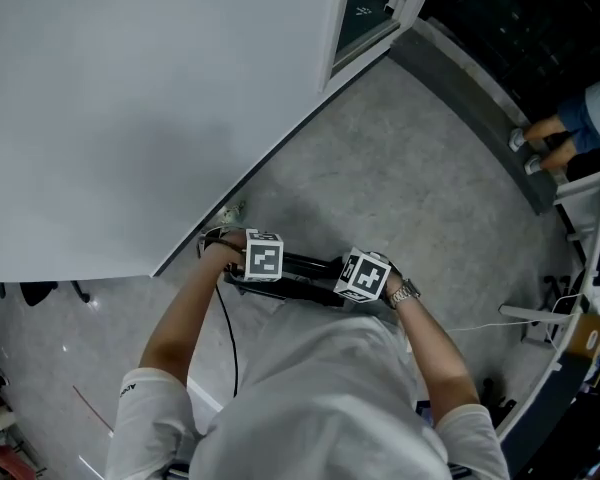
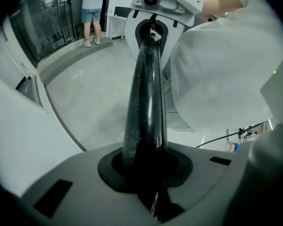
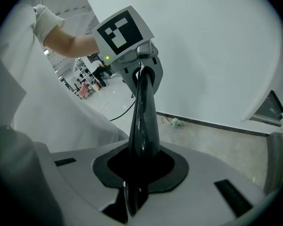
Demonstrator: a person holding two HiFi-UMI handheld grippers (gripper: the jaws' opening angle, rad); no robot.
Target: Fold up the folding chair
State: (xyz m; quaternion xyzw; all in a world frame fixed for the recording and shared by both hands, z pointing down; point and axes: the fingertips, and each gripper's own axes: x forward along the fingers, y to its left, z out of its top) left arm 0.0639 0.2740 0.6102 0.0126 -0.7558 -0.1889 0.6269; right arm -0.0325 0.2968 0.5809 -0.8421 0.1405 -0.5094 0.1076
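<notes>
The folding chair shows only as a glossy black bar point(image 1: 308, 265), level in front of my body; the rest of it is hidden under my shirt and arms. My left gripper point(image 1: 261, 262) is shut on the bar's left end and my right gripper point(image 1: 364, 277) on its right end. In the left gripper view the bar point(image 2: 145, 102) runs up from the closed jaws of the left gripper point(image 2: 148, 173) to the right gripper point(image 2: 162, 6). In the right gripper view the bar point(image 3: 144, 121) passes from the right gripper point(image 3: 139, 171) up to the left gripper point(image 3: 132, 51).
A white wall point(image 1: 130, 98) stands close on the left, its dark base strip running diagonally. A black cable point(image 1: 227, 338) trails on the grey floor point(image 1: 400, 178). Some scrap point(image 1: 230, 211) lies by the wall. A person point(image 1: 580, 128) stands at the far right near white furniture point(image 1: 580, 268).
</notes>
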